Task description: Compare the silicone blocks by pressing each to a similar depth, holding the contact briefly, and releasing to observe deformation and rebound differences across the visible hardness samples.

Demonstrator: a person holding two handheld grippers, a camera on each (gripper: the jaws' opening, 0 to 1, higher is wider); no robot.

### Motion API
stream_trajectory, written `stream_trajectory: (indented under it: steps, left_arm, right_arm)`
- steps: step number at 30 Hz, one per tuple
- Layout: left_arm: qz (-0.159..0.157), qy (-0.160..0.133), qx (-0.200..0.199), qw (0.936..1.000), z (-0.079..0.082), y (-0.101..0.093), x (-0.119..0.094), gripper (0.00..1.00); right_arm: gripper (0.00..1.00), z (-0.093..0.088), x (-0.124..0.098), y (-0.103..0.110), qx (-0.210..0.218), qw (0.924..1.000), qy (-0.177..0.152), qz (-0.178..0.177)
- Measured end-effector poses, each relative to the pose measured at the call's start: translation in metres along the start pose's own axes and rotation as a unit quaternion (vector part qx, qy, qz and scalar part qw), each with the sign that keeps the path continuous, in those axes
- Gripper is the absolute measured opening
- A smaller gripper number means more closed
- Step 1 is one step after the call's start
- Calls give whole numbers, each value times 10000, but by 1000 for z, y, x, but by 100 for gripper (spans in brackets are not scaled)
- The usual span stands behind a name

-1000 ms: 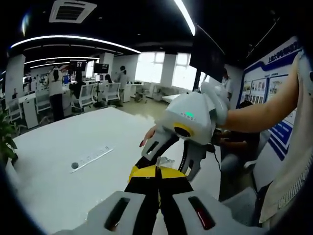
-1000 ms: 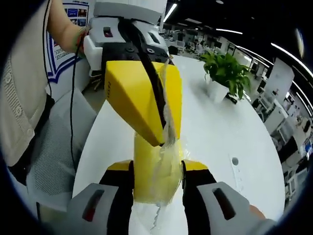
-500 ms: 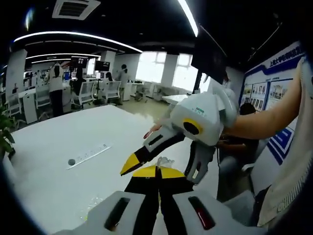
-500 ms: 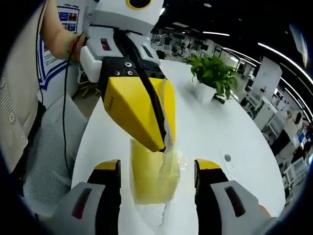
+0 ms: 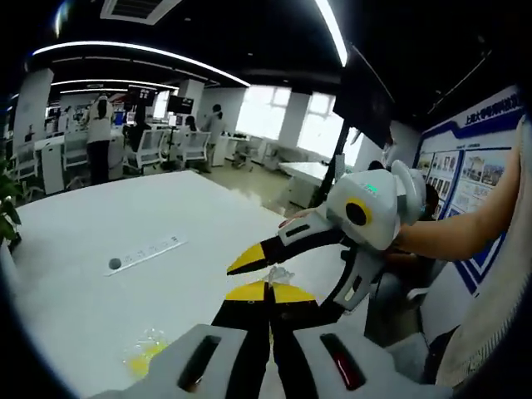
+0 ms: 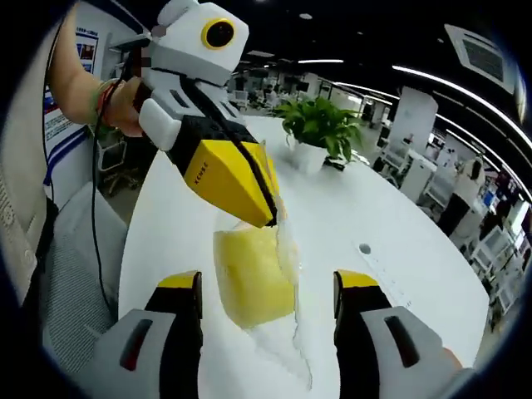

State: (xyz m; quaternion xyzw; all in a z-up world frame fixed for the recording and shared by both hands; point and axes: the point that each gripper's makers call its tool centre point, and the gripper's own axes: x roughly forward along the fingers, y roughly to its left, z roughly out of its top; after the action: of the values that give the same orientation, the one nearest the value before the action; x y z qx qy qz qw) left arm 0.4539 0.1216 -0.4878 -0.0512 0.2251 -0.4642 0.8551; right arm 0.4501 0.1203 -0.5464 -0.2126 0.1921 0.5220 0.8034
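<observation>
Right gripper view: left claw (image 6: 270, 218) closed on the clear wrap of the yellow silicone block (image 6: 252, 278), hanging it above the white tabletop (image 6: 357, 216) near its edge. Small lettering on the yellow jaw, unreadable. Right claw (image 6: 268, 295) wide open either side of block, not touching. Potted plant (image 6: 320, 133) toward far edge.

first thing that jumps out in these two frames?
In the right gripper view, the yellow silicone block in clear plastic wrap dangles mid-frame from the left gripper, whose shut yellow jaws pinch the wrap. The right gripper stands open on either side of the block. Behind sits a potted plant on the white table.
</observation>
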Motion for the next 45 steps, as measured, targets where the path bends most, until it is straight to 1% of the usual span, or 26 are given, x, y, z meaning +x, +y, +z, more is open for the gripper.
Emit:
stream_trajectory:
  steps: [1,2,6,9,10,12,14,17,19,21,24,25,26,27,31,33,35,38,41,43,44,45]
  left_arm:
    - [1,4,-18,10000,-1,0,1,0]
    - [0,11,-56,10000,-2,0,3,0]
    - [2,42,-127,9999,-5,0,9,0]
    - [-35,33,-228,9997,-7,-1,14,0]
    - [-2,19,-216,9998,-7,-1,15,0]
    - [-34,45,-275,9996,-9,-2,19,0]
    - [-20,80,-270,9996,-11,-1,22,0]
    - [-8,125,-303,9995,-15,0,27,0]
    - [7,140,-345,9993,-17,2,30,0]
    - [23,172,-365,9992,-19,5,34,0]
    - [37,192,-481,9987,-24,8,39,0]
    - [49,190,-540,9983,-26,9,42,0]
    - [48,194,-637,9978,-27,11,44,0]
    - [47,197,-702,9973,-30,13,47,0]
    - [34,228,-885,9958,-40,15,61,0]
    - [24,253,-973,9949,-44,15,67,0]
    - [17,260,-996,9947,-48,15,74,0]
    - [19,290,-1131,9932,-56,16,83,0]
    - [29,315,-1206,9922,-62,18,89,0]
    - [47,313,-1303,9910,-67,20,93,0]
    - [69,295,-1439,9891,-70,23,96,0]
    - [73,297,-1446,9890,-72,24,98,0]
  right_arm:
    - [61,0,-4,-2,103,9998,-92,-111]
    - [61,-2,-8,-1,144,9997,-129,-135]
    - [62,-10,-23,-3,377,9981,-230,-424]
    - [62,-14,-29,-6,526,9963,-313,-601]
    - [61,-15,-32,-8,600,9949,-370,-723]
    - [62,-18,-35,-9,800,9924,-439,-821]
    - [62,-22,-40,-11,870,9903,-480,-968]
    - [64,-26,-44,-10,998,9874,-534,-1108]
    - [64,-31,-47,-9,1238,9839,-566,-1160]
    - [65,-32,-51,-9,1292,9811,-675,-1269]
    - [65,-37,-55,-3,1400,9799,-679,-1246]
    - [64,-39,-55,1,1493,9796,-649,-1181]
    - [63,-42,-56,2,1570,9785,-625,-1182]
    - [63,-44,-58,4,1553,9781,-652,-1220]
    - [63,-53,-63,9,1732,9747,-653,-1252]
    - [63,-57,-66,10,1754,9739,-638,-1290]
    - [64,-60,-69,10,1812,9722,-636,-1341]
    - [64,-66,-73,9,1920,9691,-653,-1406]
    - [64,-74,-75,9,1957,9681,-569,-1457]
    - [63,-79,-76,10,2017,9673,-529,-1447]
    - [63,-82,-76,10,2024,9670,-516,-1461]
    - [62,-84,-77,10,2040,9667,-496,-1463]
